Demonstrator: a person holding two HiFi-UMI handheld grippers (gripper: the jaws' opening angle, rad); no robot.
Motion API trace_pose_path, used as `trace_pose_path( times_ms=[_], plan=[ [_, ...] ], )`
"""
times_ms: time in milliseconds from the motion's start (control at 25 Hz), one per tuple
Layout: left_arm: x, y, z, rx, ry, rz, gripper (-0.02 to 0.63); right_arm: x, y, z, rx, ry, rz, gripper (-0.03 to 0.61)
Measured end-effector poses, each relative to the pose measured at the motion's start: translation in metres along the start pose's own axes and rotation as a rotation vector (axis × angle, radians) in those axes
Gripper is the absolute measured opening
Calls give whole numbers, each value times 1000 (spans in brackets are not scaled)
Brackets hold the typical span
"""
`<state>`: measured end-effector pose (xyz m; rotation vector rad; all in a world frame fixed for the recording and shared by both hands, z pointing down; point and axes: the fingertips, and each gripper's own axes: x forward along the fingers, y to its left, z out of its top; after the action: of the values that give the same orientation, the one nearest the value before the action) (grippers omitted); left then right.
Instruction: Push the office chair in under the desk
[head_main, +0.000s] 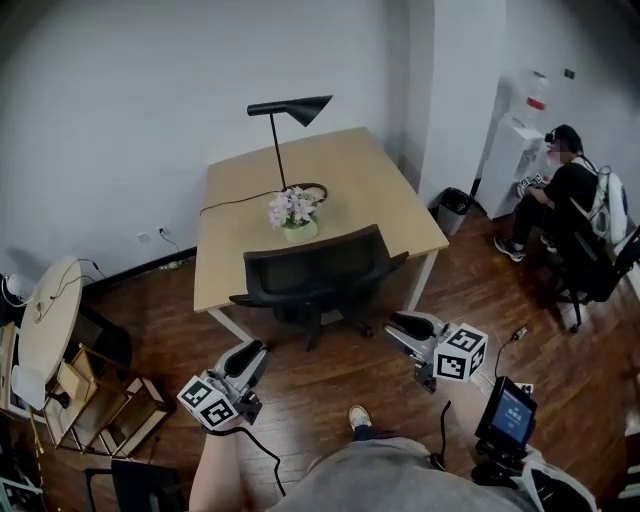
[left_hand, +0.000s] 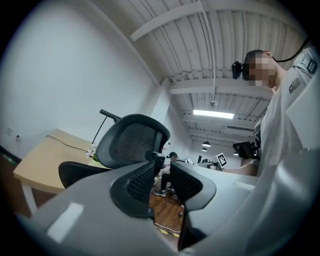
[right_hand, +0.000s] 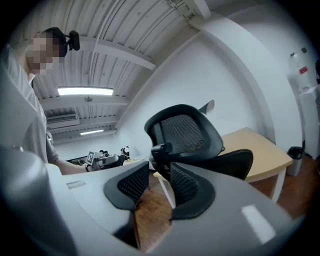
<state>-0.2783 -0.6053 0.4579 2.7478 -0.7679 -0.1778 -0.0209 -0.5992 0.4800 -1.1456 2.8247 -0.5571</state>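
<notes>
Head view, left to right. Round pale wooden side table (head_main: 48, 318) at far left, on a dark wooden floor (head_main: 330, 380). Left claw (head_main: 256, 352) held level and aimed at the black mesh-backed office chair (head_main: 318, 268), near it but not touching. Left gripper view: jaws a little apart, nothing between them, chair back visible beyond.

Chair stands at the front edge of the pale wooden rectangular counter (head_main: 350, 170), backrest toward the person. How far the seat lies under the top cannot be told. On the counter: black cone-shade lamp (head_main: 290, 108), pink flowers in a green pot (head_main: 293, 212).

Right claw (head_main: 398, 325) just right of the chair, level, clear of it. Right gripper view: jaws slightly apart, empty.

Far right: seated person in black (head_main: 565, 195) beside a white water dispenser (head_main: 512, 145).
</notes>
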Motion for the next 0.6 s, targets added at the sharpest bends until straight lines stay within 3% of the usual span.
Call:
trace_pose_path(
  times_ms=[120,200,600],
  plan=[
    [-15,-49,-14,-3,-7,-34,3,-21,45,-21,-19,1,14,65],
    [-25,-77,-26,-11,1,-40,3,-37,71,-36,-19,6,19,6],
    [-67,-175,-70,-74,59,-78,3,-103,170,-77,-14,78,59,6]
  ],
)
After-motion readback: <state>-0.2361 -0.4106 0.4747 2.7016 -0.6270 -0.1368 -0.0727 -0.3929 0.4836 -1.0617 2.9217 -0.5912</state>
